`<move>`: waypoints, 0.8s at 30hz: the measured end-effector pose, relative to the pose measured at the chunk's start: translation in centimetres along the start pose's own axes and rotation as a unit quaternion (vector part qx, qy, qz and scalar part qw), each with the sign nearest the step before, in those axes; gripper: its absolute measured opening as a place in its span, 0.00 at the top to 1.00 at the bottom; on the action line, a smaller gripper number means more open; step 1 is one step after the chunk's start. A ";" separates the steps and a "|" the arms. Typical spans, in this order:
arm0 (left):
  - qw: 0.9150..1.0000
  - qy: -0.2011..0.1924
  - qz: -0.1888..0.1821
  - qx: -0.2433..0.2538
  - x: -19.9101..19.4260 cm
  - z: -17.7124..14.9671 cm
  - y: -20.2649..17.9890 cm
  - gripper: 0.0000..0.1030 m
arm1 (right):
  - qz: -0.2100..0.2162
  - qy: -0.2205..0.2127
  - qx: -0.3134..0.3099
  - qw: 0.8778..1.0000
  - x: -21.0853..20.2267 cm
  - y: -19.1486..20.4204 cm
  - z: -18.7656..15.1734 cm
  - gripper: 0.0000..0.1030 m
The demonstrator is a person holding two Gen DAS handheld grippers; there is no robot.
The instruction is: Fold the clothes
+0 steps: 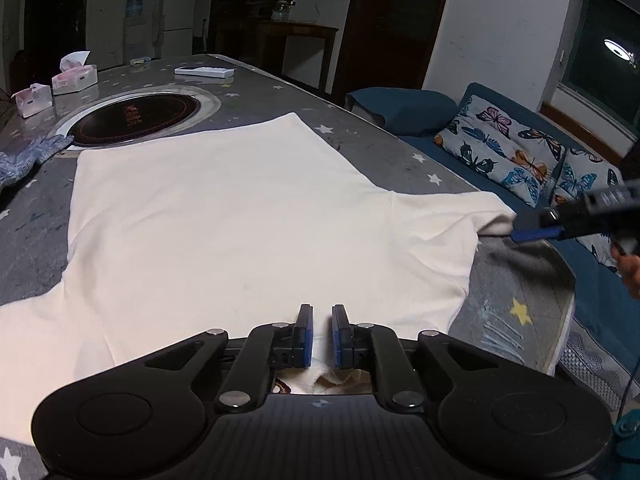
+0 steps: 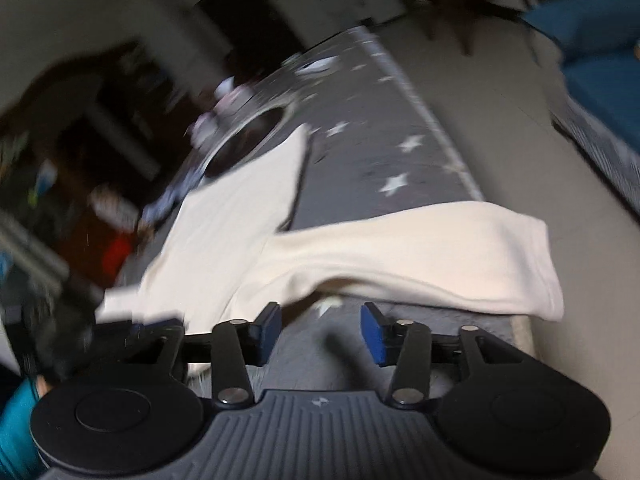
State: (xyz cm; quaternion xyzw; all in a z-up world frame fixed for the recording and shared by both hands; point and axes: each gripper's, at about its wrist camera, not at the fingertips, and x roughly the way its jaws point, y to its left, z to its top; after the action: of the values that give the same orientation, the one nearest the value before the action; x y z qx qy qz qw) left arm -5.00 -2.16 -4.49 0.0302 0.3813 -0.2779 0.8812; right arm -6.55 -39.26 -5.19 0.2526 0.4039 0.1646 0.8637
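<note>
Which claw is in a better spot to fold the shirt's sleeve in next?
Probably the right claw. It's open right at the end of the shirt's sleeve, ready to pinch it. The left claw is at the shirt's near edge, away from that sleeve.

shirt [image 1: 240, 208] on table [image 1: 400, 160], sofa [image 1: 520, 148] right

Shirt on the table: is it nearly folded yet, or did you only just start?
Only just started. Done: the shirt lies spread flat on the table. In hand: the right gripper is open beside one sleeve, not gripping it; the left gripper hovers near the collar end, pinching nothing visible. Left: sleeves and body show no folds.
</note>
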 end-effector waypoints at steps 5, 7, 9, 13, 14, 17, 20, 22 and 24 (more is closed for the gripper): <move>1.000 0.002 -0.002 -0.003 -0.4 -0.3 0.2 0.89 | -0.002 -0.027 0.056 0.998 1.4 -1.9 0.8 0.49; 1.000 0.000 -0.001 -0.009 -0.4 -0.4 0.2 0.89 | -0.016 -0.035 0.055 0.998 2.0 -1.9 1.5 0.62; 1.000 -0.001 0.002 -0.012 -0.3 -0.4 0.2 0.89 | -0.038 -0.034 0.030 0.998 2.8 -1.4 2.1 0.83; 1.000 -0.002 0.007 -0.008 -0.2 -0.3 0.0 0.89 | -0.108 -0.026 -0.037 0.993 2.7 -0.5 1.6 0.97; 1.000 -0.002 0.008 -0.006 -0.2 -0.3 -0.1 0.89 | -0.119 -0.028 -0.048 0.991 2.2 -0.4 1.2 0.97; 1.000 0.006 0.005 0.002 -0.1 0.0 0.0 0.89 | -0.166 -0.028 -0.071 0.983 0.8 0.0 0.8 0.96; 1.000 0.014 -0.005 0.000 0.0 0.5 0.5 0.88 | -0.209 -0.032 -0.087 0.973 -0.1 0.3 1.0 0.94; 1.000 0.017 -0.008 -0.002 0.0 0.9 0.8 0.86 | -0.219 -0.043 -0.099 0.970 -0.4 0.6 1.5 0.92; 1.000 0.014 0.003 -0.003 0.2 1.4 1.4 0.84 | -0.193 -0.043 -0.103 0.975 0.0 1.0 2.2 0.90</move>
State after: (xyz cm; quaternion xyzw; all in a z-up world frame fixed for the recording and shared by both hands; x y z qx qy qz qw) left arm -3.27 -1.47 -3.81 0.0330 0.3945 -0.2736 0.8766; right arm -4.87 -39.09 -3.44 0.0862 0.3883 0.0243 0.9172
